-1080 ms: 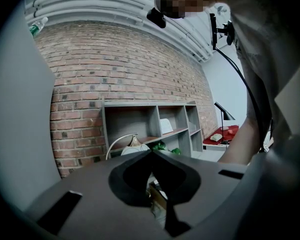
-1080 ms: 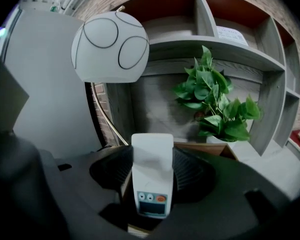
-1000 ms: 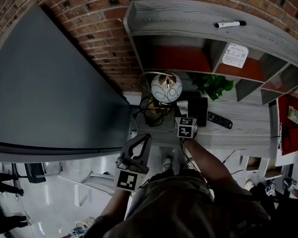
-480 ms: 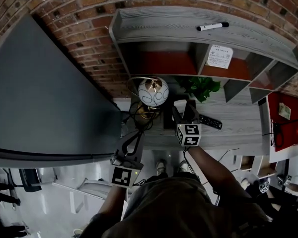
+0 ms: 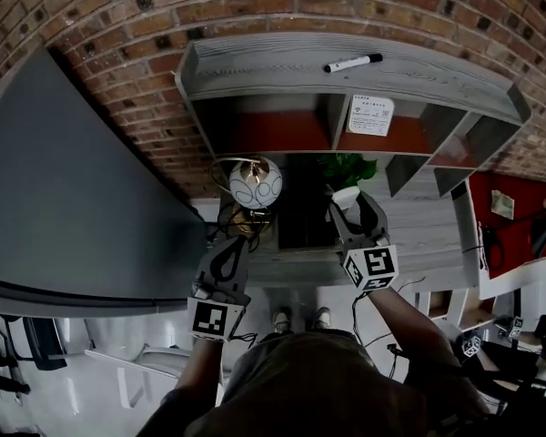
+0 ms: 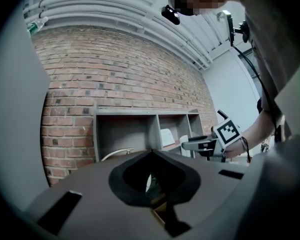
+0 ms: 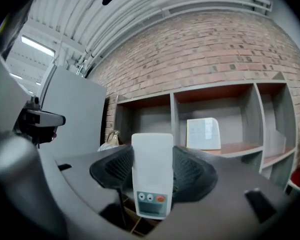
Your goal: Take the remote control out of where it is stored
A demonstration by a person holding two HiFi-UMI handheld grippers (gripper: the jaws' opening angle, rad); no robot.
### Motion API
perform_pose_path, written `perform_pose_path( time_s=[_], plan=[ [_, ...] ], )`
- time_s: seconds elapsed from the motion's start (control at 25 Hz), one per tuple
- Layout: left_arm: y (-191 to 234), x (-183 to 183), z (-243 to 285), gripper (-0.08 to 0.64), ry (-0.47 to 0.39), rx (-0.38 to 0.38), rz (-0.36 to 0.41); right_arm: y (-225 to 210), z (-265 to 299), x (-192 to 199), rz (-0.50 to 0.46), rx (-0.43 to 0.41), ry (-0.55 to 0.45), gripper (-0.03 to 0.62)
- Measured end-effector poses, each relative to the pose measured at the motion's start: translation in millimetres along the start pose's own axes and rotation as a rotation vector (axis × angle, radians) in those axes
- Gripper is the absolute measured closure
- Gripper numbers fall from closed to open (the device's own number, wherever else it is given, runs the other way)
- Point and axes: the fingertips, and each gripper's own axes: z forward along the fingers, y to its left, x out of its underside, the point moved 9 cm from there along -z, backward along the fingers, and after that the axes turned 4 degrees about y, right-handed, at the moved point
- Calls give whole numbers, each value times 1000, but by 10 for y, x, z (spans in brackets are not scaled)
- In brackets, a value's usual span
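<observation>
The grey wall shelf (image 5: 346, 62) is looming over the tabletop (image 5: 419, 235), so the right gripper (image 5: 353, 203) should be rising straight, clear of the black box (image 5: 302, 217), clamping the white remote control (image 7: 151, 179) mid-body in the air. The left gripper (image 5: 235, 244) is idling, pinched together and empty. A second ago the right gripper was reaching down at the box; now it is lifting away, remote in its grasp

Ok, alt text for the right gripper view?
The right gripper clamps a white remote control upright between its jaws, buttons nearest the camera. Behind, a grey shelf unit holding a paper card backs onto a brick wall.
</observation>
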Motion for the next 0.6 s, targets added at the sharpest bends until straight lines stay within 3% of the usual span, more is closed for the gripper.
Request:
perform_pose_path(
  time_s=[0.28,0.6],
  plan=[
    [-93,-167,98,549,-38,-7,3,-387,-494,-382,-16,48,-70,336],
    [-324,-258,288,549,-60,20,71,-642,-1116,-586,-11,81,-142,336]
  ],
)
